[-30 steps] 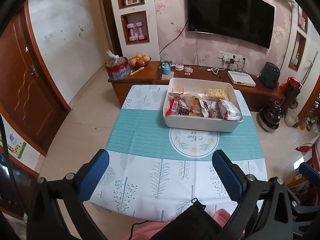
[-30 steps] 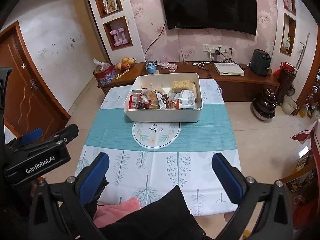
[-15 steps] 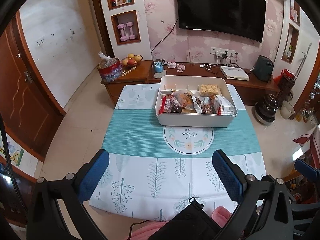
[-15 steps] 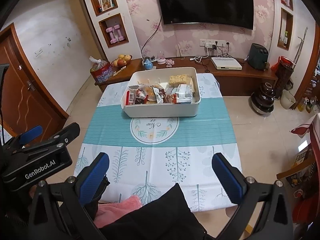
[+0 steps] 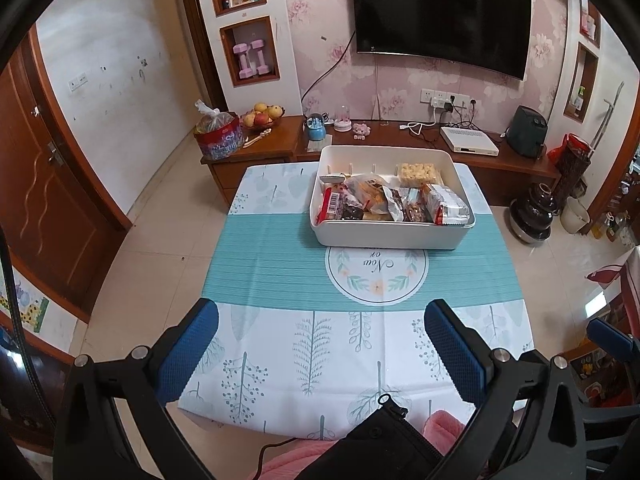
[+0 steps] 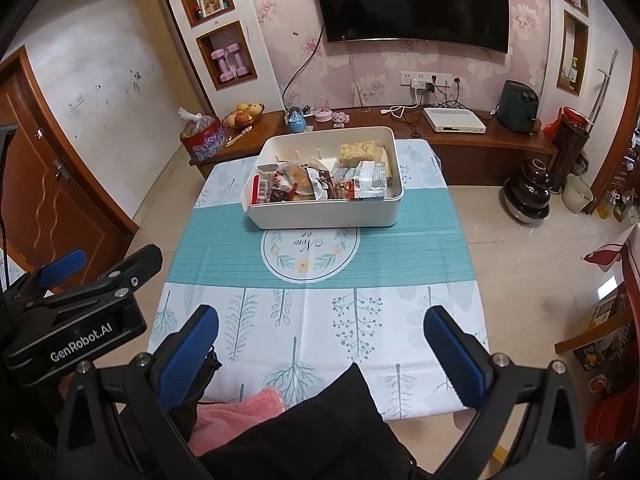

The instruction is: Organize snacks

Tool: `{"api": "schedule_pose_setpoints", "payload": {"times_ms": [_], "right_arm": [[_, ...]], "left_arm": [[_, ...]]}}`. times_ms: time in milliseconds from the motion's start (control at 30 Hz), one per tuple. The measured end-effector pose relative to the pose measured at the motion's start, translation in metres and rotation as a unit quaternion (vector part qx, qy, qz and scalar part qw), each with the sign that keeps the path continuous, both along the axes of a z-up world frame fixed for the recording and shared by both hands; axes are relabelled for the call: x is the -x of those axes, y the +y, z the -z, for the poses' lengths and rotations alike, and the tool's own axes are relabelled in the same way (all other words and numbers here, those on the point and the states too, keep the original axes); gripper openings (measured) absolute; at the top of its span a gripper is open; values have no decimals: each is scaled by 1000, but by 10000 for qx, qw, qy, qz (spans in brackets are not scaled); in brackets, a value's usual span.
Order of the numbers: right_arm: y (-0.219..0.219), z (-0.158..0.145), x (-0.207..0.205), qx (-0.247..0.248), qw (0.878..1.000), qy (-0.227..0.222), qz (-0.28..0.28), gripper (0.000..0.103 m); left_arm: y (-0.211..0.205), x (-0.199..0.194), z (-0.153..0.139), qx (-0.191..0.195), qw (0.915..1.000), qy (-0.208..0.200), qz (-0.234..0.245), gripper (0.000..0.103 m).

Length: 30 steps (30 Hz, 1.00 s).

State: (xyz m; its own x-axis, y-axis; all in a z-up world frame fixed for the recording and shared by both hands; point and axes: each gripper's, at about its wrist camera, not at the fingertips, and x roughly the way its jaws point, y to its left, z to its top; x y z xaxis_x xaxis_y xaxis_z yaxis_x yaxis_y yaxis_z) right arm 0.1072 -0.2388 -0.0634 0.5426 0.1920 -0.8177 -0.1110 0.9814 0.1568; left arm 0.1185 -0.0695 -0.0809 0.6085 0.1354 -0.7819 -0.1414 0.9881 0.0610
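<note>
A home living room: a wall-mounted television (image 5: 440,12) on floral wallpaper, a low wooden sideboard (image 5: 400,140) with a fruit bowl (image 5: 262,116), pink dumbbells (image 5: 252,58) in a niche.

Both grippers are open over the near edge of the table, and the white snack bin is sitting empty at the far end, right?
Not quite. The white snack bin is not empty: packaged snacks fill its near half, as the left wrist view shows. The rest holds: left gripper and right gripper are both open over the table's near edge, with the bin at the far end.
</note>
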Motion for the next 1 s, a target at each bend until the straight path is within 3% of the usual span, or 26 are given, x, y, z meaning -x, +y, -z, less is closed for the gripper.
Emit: {"api": "schedule_pose_setpoints", "payload": {"times_ms": [1000], "right_arm": [[-4, 2, -3, -61, 9999, 115, 11, 103]], "left_arm": [[-5, 0, 4, -21, 10000, 76, 24, 102]]}}
